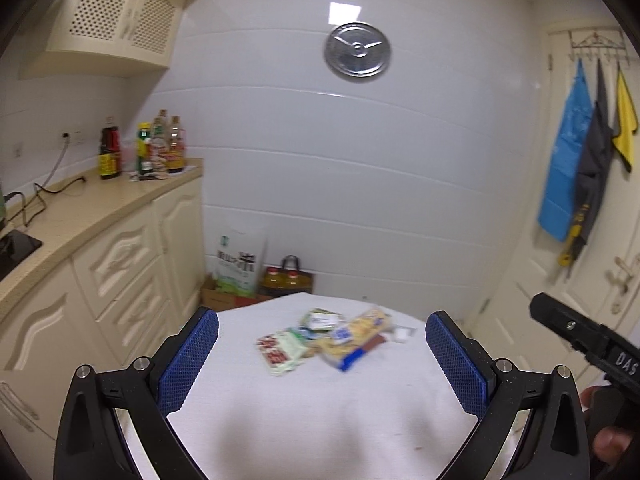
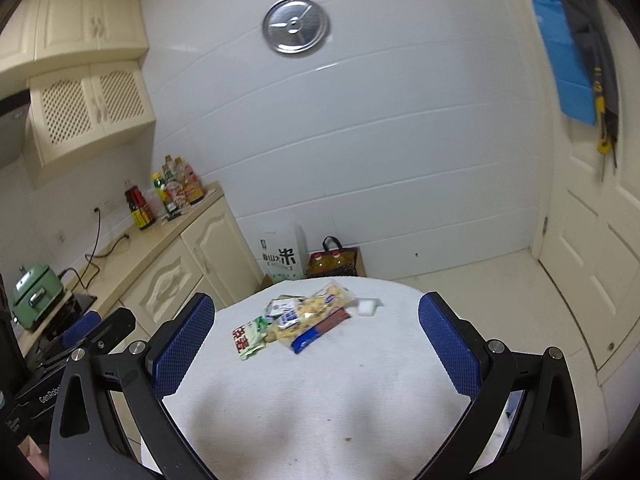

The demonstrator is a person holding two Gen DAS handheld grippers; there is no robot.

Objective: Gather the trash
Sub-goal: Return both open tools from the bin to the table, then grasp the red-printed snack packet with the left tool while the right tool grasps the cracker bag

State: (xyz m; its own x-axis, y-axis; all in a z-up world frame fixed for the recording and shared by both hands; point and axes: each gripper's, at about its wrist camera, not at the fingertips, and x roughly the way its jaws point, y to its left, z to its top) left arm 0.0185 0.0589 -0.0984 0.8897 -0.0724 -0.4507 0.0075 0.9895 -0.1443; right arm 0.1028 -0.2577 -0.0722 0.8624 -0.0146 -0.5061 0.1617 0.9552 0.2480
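Where the white cloth (image 1: pixel 320 400) covers the table, a small heap of trash (image 1: pixel 328 340) lies near its far edge, ahead of both grippers and touched by neither. It is a loose pile of wrappers: a green and white packet with red print (image 1: pixel 280 350) at the left, a yellow snack bag with a blue end (image 1: pixel 356 340) lying across the middle, a small greenish box (image 1: pixel 320 319) behind them, and a white scrap (image 1: pixel 402 334) just beside the pile at the right. All of it is blurred, so no print can be read.

The left gripper (image 1: pixel 322 344) hangs over the near part of the cloth with its blue fingers (image 1: pixel 188 364) spread wide and holding nothing. The right gripper (image 2: pixel 316 332) is the same, fingers (image 2: pixel 182 350) released and empty.

Around the table is a kitchen with white tiled walls, a round metal lid (image 1: pixel 357 51) hung high, cream cabinets, and a beige worktop (image 1: pixel 80 208) at the left carrying sauce bottles (image 1: pixel 144 148). A rice sack (image 1: pixel 239 266) and oil jugs in a bag (image 1: pixel 285 276) stand on the floor by the wall.

Only the left view shows the hooks with a yellow rag (image 1: pixel 625 124) on the door, and part of the right gripper at its right edge. Only the right view shows a green appliance (image 2: pixel 36 294) on the worktop, the bare floor (image 2: pixel 500 292) at the right, and the left gripper low at its left.
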